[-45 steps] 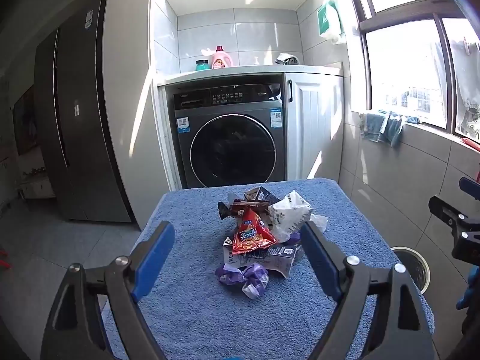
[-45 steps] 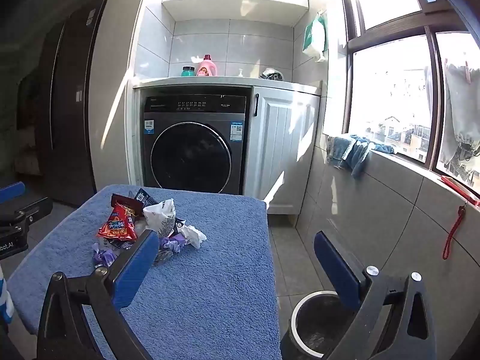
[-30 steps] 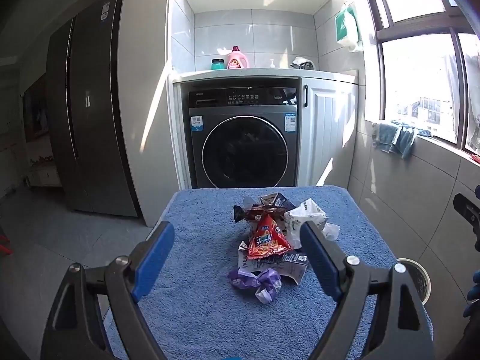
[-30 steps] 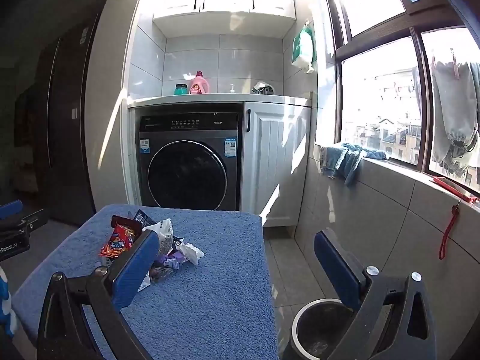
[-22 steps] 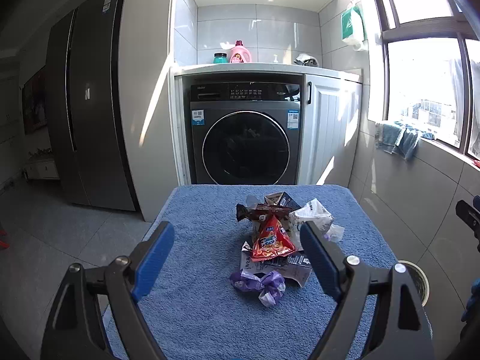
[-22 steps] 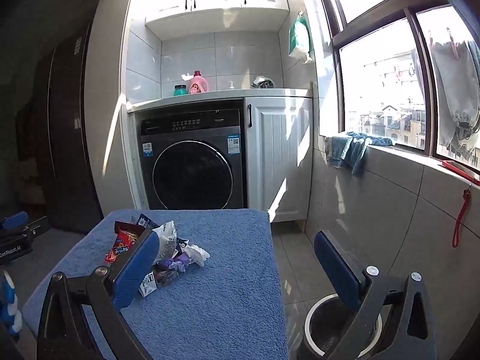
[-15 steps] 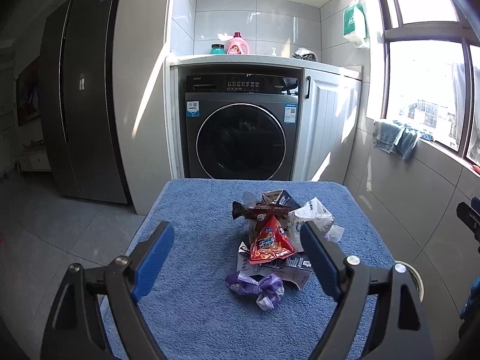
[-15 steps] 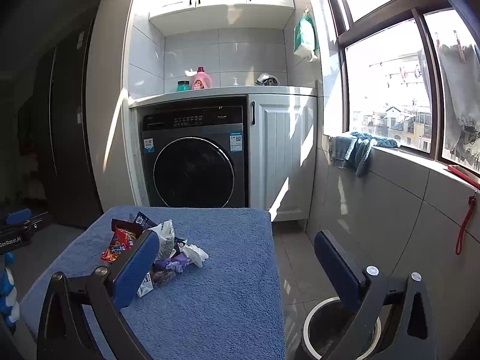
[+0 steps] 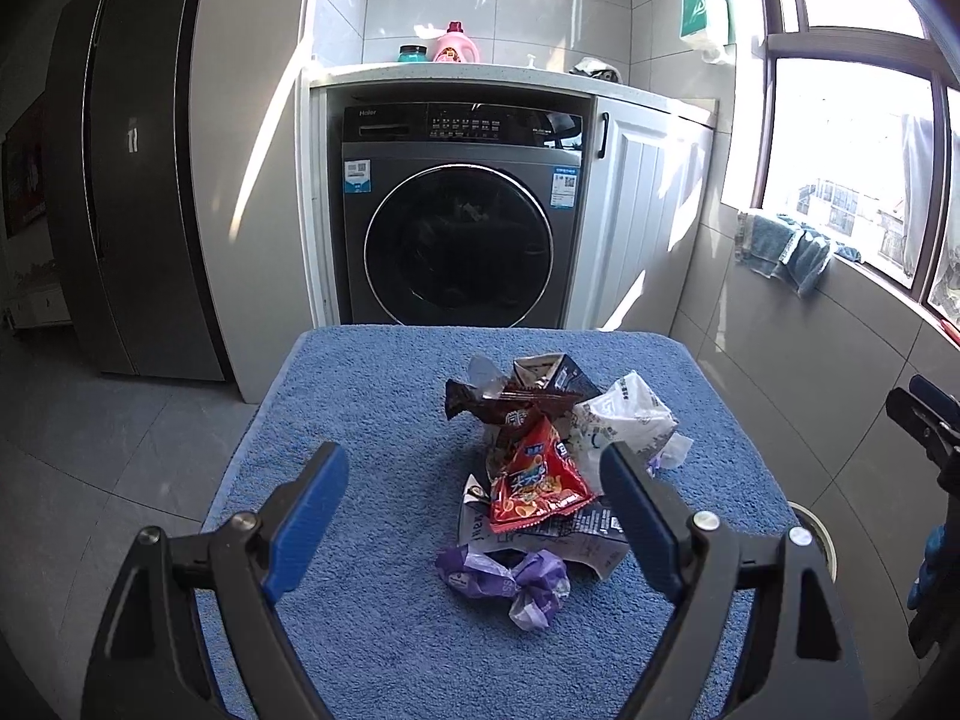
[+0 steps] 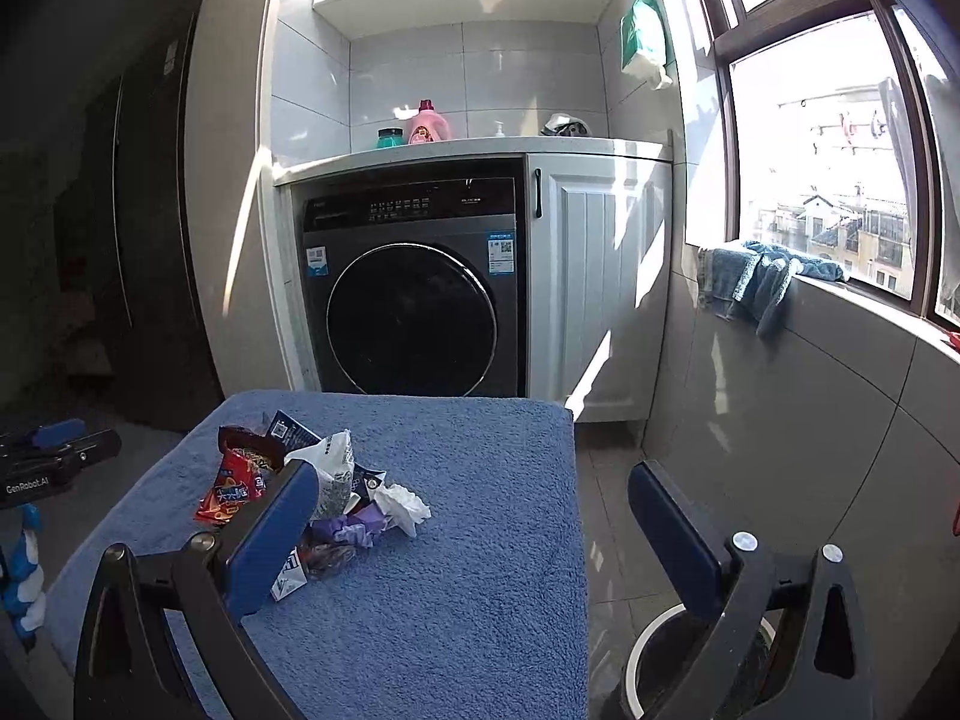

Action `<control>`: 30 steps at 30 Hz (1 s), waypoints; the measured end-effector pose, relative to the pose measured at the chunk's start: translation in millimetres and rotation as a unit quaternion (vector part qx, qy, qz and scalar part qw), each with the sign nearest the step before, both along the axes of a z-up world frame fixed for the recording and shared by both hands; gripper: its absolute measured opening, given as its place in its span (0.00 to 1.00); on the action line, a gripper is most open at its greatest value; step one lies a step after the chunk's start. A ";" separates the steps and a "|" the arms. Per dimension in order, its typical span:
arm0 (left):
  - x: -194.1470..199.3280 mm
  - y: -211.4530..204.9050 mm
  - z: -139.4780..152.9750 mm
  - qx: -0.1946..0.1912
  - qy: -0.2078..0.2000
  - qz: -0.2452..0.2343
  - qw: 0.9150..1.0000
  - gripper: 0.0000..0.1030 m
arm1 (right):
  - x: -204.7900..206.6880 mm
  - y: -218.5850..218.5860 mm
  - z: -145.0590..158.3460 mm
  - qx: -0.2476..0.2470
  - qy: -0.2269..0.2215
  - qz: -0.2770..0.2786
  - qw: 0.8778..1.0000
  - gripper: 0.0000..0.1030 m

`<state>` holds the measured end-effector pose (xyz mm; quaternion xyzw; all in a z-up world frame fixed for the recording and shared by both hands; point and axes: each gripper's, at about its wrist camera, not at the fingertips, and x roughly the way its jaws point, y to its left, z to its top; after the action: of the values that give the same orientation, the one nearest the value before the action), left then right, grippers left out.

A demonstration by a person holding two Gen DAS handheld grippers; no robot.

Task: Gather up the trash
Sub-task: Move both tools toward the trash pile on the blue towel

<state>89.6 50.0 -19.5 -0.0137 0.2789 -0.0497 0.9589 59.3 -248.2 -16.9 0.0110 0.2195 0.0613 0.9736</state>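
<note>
A pile of trash lies on a blue towel-covered table (image 9: 372, 420): a red snack bag (image 9: 534, 480), a brown wrapper (image 9: 510, 405), a white crumpled bag (image 9: 624, 420), a purple wrapper (image 9: 510, 576) and a flattened carton (image 9: 588, 531). My left gripper (image 9: 474, 516) is open and empty, just short of the pile, above the table's near part. My right gripper (image 10: 474, 522) is open and empty to the right of the pile (image 10: 312, 492); its left finger hides part of the pile. A white-rimmed trash bin (image 10: 654, 660) stands on the floor right of the table.
A washing machine (image 9: 456, 222) and white cabinet (image 9: 648, 228) stand behind the table. A dark fridge (image 9: 138, 180) is at the left. A tiled wall with a window sill and a blue cloth (image 10: 756, 282) runs along the right. The bin rim also shows in the left wrist view (image 9: 816, 531).
Both grippers have shifted and tilted slightly, changing the view of the room. The trash pile has not moved. Both grippers stay open and empty.
</note>
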 end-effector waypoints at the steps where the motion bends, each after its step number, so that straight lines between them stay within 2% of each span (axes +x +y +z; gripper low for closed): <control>1: 2.2 -1.2 -1.6 0.001 0.003 -0.004 1.000 0.83 | 2.6 0.5 -2.6 0.001 0.004 0.003 1.000 1.00; 9: 18.3 -9.1 -14.6 0.003 0.022 -0.037 0.999 0.82 | 23.1 -2.5 -17.4 0.003 0.033 0.006 0.999 1.00; 16: 34.9 -13.0 -21.0 0.002 0.033 -0.038 0.999 0.82 | 31.6 -0.4 -28.0 -0.002 0.057 -0.002 0.998 1.00; 30: 47.3 -5.7 -18.7 -0.008 0.029 -0.039 0.999 0.82 | 34.5 15.8 -26.1 -0.029 0.082 -0.025 0.996 1.00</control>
<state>136.9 44.3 -38.2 -0.0121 0.3066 -0.0889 0.9476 93.9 -232.4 -43.0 -0.0065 0.2998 0.0293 0.9535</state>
